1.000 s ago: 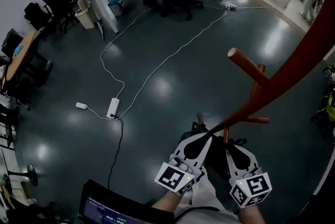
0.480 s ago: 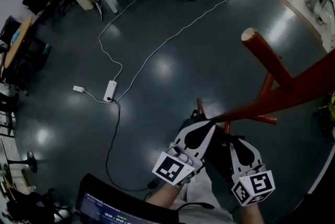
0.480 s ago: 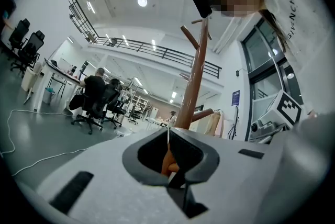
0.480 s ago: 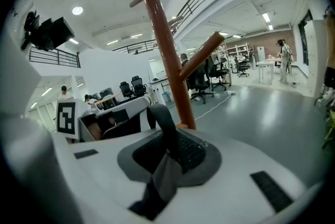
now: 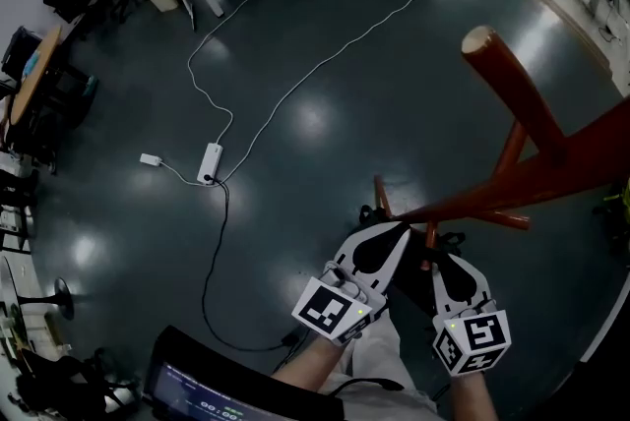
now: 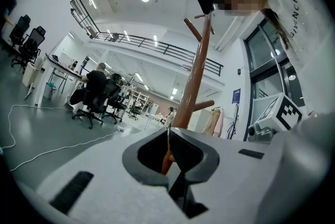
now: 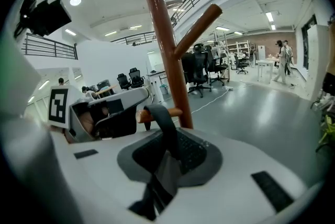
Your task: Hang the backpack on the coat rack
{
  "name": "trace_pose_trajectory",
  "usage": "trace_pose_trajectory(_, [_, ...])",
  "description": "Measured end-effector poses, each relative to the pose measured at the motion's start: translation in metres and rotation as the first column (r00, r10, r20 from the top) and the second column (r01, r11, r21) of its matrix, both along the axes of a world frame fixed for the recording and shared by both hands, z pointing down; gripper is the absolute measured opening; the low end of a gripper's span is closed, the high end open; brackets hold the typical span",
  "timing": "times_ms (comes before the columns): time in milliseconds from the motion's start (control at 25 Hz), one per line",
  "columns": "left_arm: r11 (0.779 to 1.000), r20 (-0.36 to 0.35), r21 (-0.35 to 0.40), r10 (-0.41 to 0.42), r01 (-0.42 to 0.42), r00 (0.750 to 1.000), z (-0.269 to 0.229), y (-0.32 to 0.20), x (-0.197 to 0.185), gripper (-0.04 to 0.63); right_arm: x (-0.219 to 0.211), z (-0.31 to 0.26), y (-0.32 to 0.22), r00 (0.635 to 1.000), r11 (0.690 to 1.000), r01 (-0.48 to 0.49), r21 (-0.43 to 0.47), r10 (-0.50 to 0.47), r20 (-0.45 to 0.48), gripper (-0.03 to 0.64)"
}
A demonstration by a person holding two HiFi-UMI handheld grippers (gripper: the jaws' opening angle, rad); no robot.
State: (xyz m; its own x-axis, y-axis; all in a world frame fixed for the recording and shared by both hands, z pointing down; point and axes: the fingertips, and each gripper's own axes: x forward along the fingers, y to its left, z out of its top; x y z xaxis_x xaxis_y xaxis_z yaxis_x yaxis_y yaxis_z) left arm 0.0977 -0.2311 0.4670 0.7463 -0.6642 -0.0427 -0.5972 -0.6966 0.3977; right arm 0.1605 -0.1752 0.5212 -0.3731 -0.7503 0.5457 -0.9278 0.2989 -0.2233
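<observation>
Backpack (image 5: 406,286) hangs dark between the two claws, low beside the coat rack (image 5: 551,168). Over the last second both claws have crept slightly up and in toward the trunk, while the head has leaned closer. The right claw (image 5: 442,260) is clamped on a strap (image 7: 168,139) that crosses the short lower peg (image 7: 175,112). The left claw (image 5: 388,232) is closed too, though what it pinches is unclear. The strap looks about to be hooked, with the release still to come.

The glossy dark grey floor (image 5: 325,144) carries a white power strip (image 5: 211,162) and a trailing white cable (image 5: 295,94), well forward-left of the left gripper (image 5: 386,234).
</observation>
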Motion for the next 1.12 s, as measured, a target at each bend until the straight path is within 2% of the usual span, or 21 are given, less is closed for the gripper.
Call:
trace_pose_trajectory(280, [1.000,0.001,-0.004,-0.012,0.012,1.000,-0.0010,-0.0001,-0.0107,0.020,-0.0024,0.0046,-0.0021,0.999,1.000,0.015,-0.022,-0.016,-0.035,0.054])
trace_pose_trajectory(680, [1.000,-0.002,-0.010,-0.001,0.001,1.000,-0.0003,0.0040,-0.0050,0.020,0.0016,0.0068,-0.0008,0.998,0.999,0.038,-0.023,-0.039,-0.055,0.054])
trace_pose_trajectory(880, [1.000,-0.005,-0.016,0.002,-0.002,1.000,0.0016,0.0034,-0.0030,0.020,0.0000,0.0057,0.0025,0.998,0.998,0.066,-0.021,-0.066,-0.014,0.054])
trace_pose_trajectory(1120, [1.000,-0.005,-0.021,0.006,-0.006,1.000,0.0048,0.0014,-0.0044,0.020,-0.0046,0.0058,0.0071,0.998,0.999,0.045,-0.007,-0.044,0.046,0.054])
